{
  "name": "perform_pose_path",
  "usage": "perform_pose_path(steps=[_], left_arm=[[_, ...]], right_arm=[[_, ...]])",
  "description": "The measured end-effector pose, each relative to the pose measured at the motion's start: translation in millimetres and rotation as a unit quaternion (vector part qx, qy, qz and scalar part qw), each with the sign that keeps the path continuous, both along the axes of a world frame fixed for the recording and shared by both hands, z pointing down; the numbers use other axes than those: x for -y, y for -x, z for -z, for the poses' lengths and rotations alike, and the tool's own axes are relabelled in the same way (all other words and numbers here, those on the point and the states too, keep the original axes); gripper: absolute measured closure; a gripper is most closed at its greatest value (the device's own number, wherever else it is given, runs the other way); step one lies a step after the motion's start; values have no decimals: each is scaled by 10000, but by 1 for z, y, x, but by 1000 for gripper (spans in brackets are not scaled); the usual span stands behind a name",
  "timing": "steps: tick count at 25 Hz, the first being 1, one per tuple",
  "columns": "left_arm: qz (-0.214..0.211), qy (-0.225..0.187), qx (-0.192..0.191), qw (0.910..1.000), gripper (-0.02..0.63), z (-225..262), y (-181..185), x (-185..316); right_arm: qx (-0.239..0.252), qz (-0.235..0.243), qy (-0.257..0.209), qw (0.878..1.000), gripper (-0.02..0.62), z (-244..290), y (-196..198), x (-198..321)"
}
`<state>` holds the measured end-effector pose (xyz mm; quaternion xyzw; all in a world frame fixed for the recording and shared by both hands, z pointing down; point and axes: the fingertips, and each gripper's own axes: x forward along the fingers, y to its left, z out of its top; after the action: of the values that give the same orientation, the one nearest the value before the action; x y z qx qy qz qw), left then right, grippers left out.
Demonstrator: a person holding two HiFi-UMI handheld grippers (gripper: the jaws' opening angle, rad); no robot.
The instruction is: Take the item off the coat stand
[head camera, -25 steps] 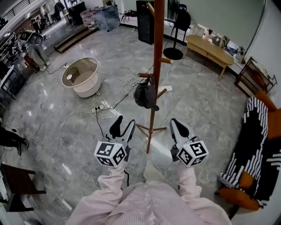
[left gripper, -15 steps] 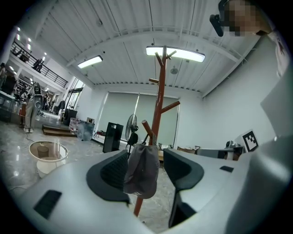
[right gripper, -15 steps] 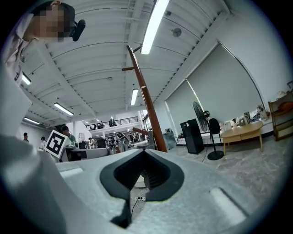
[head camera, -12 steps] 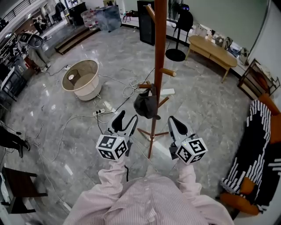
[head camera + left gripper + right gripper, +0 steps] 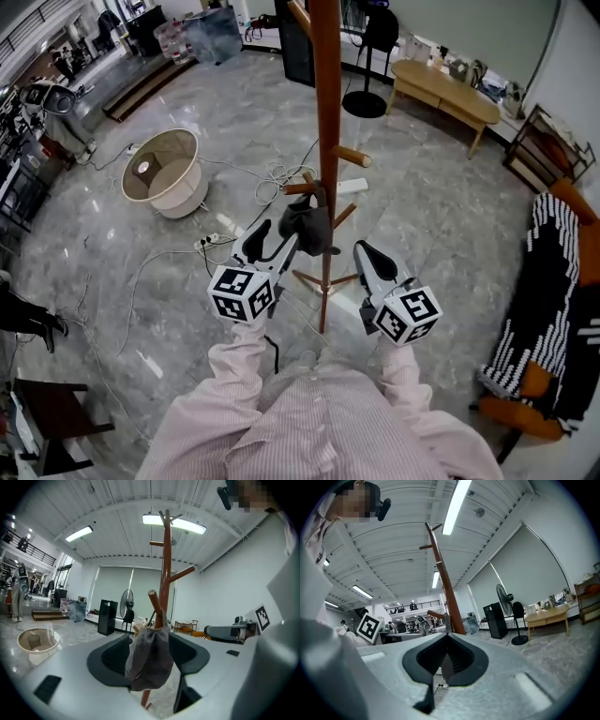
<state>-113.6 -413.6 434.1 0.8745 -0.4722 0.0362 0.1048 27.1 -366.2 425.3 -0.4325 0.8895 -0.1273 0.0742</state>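
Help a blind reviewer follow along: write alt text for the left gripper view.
A grey cap hangs on a peg of a wooden coat stand, between the left gripper's opening jaws. A pedestal fan stands behind.

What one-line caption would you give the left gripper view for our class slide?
Left gripper, jaws opening, with a grey cap between them, hanging on the wooden coat stand.
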Motion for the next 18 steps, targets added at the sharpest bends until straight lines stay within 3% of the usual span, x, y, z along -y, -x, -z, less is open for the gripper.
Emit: perform_pose_path(steps=[7, 14, 18], left_arm=[[-477, 406, 321, 9975, 359, -21, -14, 21], [-770, 600, 387, 9945, 359, -33, -25, 35], [-907, 591, 574, 9925, 437, -36, -27, 38]], right_arm=[[2, -230, 63, 9997, 591, -2, 2, 4], [-6, -451, 116, 9989, 591, -6, 1, 6], [15, -537, 131, 9985, 591, -9, 3, 7]])
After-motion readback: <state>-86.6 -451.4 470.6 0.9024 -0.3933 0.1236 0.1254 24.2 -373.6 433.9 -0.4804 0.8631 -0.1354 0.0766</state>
